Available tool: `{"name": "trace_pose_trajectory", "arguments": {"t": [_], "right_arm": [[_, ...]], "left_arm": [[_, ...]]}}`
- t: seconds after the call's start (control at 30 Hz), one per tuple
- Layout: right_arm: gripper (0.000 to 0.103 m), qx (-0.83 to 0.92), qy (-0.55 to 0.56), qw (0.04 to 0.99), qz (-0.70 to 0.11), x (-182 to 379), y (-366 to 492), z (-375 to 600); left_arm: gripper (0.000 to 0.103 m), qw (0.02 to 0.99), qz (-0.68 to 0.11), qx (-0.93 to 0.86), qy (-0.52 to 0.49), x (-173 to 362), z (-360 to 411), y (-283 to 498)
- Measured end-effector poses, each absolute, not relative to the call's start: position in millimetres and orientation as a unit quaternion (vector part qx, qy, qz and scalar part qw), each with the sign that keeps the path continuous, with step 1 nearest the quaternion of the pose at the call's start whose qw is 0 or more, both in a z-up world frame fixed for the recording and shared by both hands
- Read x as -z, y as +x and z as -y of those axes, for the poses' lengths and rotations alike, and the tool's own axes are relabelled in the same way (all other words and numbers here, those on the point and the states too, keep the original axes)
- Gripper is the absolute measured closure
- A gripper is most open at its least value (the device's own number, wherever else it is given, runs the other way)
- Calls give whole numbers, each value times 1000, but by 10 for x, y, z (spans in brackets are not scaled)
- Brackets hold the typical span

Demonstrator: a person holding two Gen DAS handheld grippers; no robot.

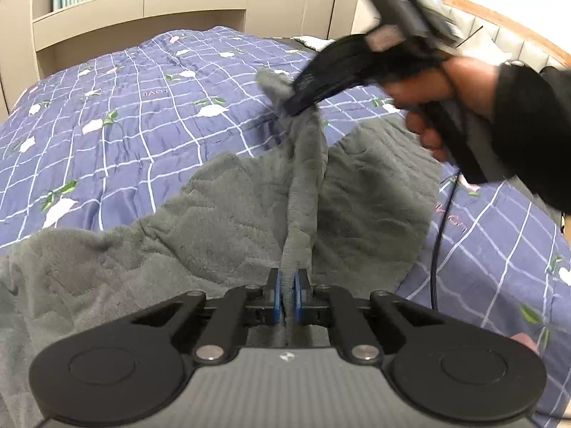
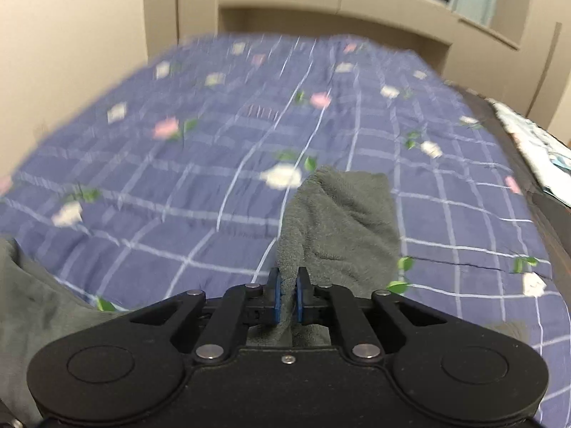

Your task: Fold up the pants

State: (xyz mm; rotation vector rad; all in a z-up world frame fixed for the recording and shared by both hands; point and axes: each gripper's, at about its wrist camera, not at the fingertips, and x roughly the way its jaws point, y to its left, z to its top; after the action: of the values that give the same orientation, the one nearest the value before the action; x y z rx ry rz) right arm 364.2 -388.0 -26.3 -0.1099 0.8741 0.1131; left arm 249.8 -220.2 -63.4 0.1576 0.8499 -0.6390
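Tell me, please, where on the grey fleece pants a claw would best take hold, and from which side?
Along an outer edge, as now: the left claw and right claw each pinch a thin hem of the grey pants, and the edge stretches taut between them above the quilt. The middle lies broad and flat, offering no ridge. Come in level from the side, jaws straddling the edge.

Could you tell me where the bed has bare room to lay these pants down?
Bare quilt spreads between the grey pants and the far cabinet. It is crowded nearer, where the pants lie bunched, pinched by left gripper and right gripper.
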Motion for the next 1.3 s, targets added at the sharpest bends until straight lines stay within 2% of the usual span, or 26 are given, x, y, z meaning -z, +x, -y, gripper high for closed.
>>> {"name": "trace_pose_trajectory", "arguments": {"t": [0.23,0.5,0.57,0.6,0.63,0.67,0.7,0.73,0.83,0.9,0.97,1.0,1.03,1.07,1.13,1.3], "right_arm": [[97,-11,62,947,-316,-100,2768,4497],[95,43,163,925,-340,373,2226,5029],[88,42,178,920,-346,462,2185,5074],[81,41,187,918,-347,488,2183,5106],[65,38,197,916,-348,523,2174,5129],[55,35,209,913,-349,544,2185,5165],[39,38,221,911,-346,562,2187,5212],[34,43,233,910,-340,578,2198,5264],[34,57,279,902,-324,623,2266,5452],[35,70,313,892,-318,665,2341,5577],[40,88,337,884,-313,682,2399,5722],[55,98,342,882,-310,682,2435,5777],[80,106,339,882,-310,669,2465,5818],[91,111,332,884,-310,648,2494,5841],[95,108,310,896,-298,553,2522,5870],[96,108,237,932,-253,243,2414,5827]], "left_arm": [[100,864,-350,335,137,452,2407,2196],[100,848,-364,340,182,707,2615,2062],[100,845,-366,340,187,726,2634,2033],[100,845,-367,341,189,743,2650,2038],[100,844,-369,340,189,750,2663,2042],[100,843,-370,340,190,764,2661,2050],[100,843,-371,340,190,765,2669,2053],[100,843,-372,339,190,766,2671,2053],[100,842,-373,339,190,765,2668,2054],[100,842,-375,338,190,770,2675,2058],[100,843,-375,336,188,759,2673,2055],[100,844,-374,335,187,750,2674,2056],[100,845,-372,335,186,736,2673,2053],[100,846,-371,336,185,720,2675,2047],[100,848,-363,341,181,670,2674,2033],[100,851,-351,349,176,592,2713,2032]]}}
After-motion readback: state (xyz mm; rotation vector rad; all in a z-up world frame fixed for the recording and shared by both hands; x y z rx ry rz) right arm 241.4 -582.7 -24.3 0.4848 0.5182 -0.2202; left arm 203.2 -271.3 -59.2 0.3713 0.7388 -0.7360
